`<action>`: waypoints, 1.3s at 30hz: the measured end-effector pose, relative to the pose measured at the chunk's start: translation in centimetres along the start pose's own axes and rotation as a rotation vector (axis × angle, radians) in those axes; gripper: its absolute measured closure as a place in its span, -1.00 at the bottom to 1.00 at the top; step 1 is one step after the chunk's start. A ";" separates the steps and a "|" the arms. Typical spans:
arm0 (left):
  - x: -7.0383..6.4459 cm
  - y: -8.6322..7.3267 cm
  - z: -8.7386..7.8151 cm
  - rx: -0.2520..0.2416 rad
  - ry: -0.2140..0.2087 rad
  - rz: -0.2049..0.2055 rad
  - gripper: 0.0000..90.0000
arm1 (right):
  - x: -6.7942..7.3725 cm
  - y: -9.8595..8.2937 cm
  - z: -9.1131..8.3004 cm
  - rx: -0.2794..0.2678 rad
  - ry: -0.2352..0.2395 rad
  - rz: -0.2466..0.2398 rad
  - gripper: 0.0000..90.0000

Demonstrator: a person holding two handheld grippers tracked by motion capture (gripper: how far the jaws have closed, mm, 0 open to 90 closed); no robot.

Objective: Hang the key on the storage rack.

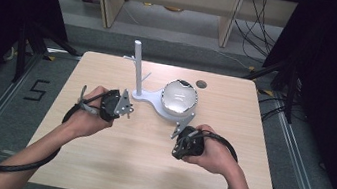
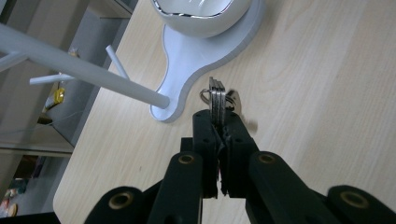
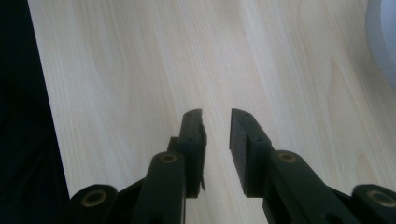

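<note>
A bunch of silver keys (image 2: 217, 100) on a ring stands edge-up between the jaws of my left gripper (image 2: 219, 123), which is shut on it just above the wood. The left gripper (image 1: 121, 106) sits left of a white stand (image 1: 155, 100) whose upright post (image 1: 137, 67) carries side pegs. A shiny round bowl (image 1: 180, 96) rests on the stand's base (image 2: 196, 51). My right gripper (image 1: 182, 129) hovers in front of the bowl; in the right gripper view its jaws (image 3: 216, 126) are open over bare table with nothing between them.
The light wooden table (image 1: 135, 165) has a small dark round hole (image 1: 201, 84) near its far edge. Shelving legs and cables lie on the floor beyond. Black frames flank both sides.
</note>
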State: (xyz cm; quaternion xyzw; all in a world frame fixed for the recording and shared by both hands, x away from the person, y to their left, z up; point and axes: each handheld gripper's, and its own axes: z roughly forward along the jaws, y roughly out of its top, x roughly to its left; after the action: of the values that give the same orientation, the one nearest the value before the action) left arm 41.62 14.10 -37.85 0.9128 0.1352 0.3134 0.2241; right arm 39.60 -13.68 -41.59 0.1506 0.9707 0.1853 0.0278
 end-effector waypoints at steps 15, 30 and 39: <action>3.0 -1.6 -0.2 0.043 0.028 -0.068 0.90 | 0.2 -3.2 0.7 -0.083 -0.058 0.094 0.61; 5.7 -2.8 -0.2 0.071 0.054 -0.134 0.90 | 0.9 -6.8 0.8 -0.179 -0.120 0.219 0.50; 7.1 -3.0 0.4 0.085 0.069 -0.160 0.90 | 1.7 -8.6 1.5 -0.254 -0.151 0.296 0.46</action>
State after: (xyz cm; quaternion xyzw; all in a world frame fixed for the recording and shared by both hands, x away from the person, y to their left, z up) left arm 47.02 19.31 -36.02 0.8965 0.2285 0.3197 0.2048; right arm 35.70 -20.23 -46.10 0.3006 0.9019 0.2962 0.0918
